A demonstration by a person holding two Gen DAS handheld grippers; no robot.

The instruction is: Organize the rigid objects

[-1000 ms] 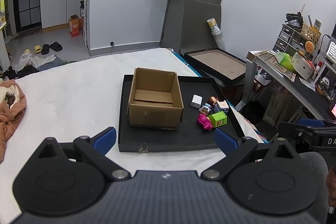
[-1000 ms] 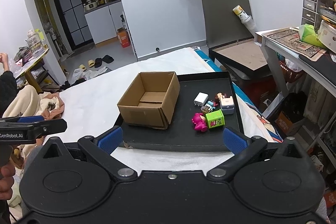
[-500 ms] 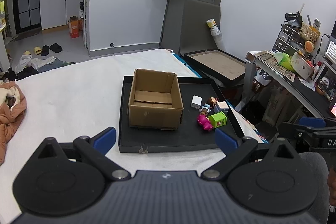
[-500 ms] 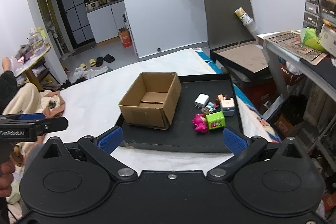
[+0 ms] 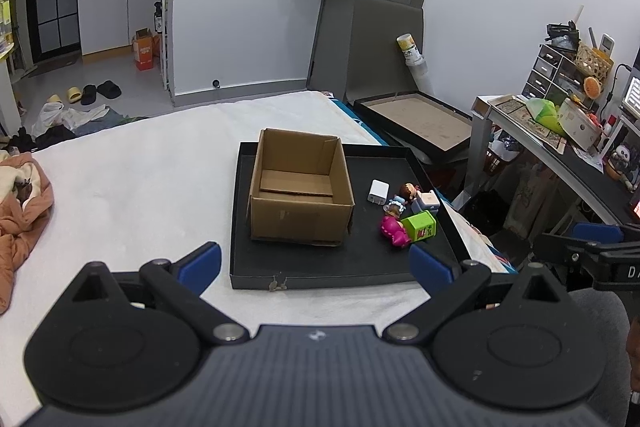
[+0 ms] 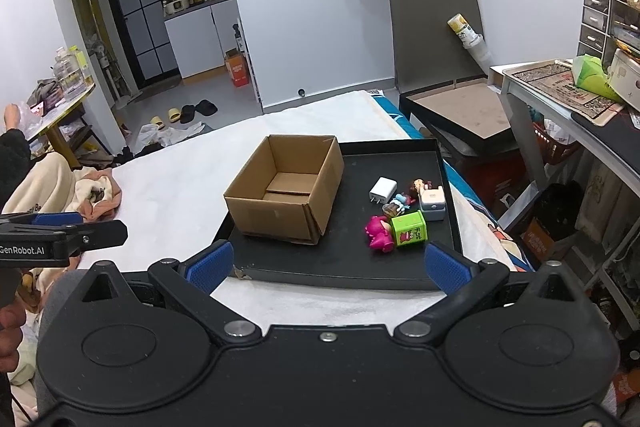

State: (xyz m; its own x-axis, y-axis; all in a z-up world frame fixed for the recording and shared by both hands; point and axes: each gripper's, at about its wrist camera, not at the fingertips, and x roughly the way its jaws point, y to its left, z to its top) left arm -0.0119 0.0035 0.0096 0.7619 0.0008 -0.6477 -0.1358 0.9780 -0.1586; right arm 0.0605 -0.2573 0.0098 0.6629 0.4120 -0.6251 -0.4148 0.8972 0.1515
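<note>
- Small rigid objects clustered on the right half of a black tray point(image 5: 320, 277): white charger point(image 5: 378, 191), grey-white block point(image 5: 426, 201), small doll figure point(image 5: 408, 190), pink toy point(image 5: 393, 228), green cube point(image 5: 420, 225) with printed faces, print too small to read.
- Pink toy and green cube touching, nearest the tray's front edge; charger just beside the doll, toward the box.
- Open cardboard box point(image 5: 300, 187) upright on the tray's left half, nothing seen inside, apart from the toys.
- Tray resting on a white bed point(image 5: 132, 187), near its right edge; orange-brown blanket point(image 5: 20, 215) bunched at the far left.
- Beyond: white walls, dark door with coats hung above, a second flat tray point(image 5: 416, 115) leaning off the bed, cluttered table point(image 5: 560, 155) at right, slippers on the floor by a kitchen nook.
- Readable writing: "GenRobot.AI" on the left gripper's side in the right wrist view.
- Left gripper point(image 5: 316, 263) spread wide, blue pads empty, short of the tray's front edge.
- Right gripper point(image 6: 330, 265) likewise spread wide, holding nothing, touching nothing.
</note>
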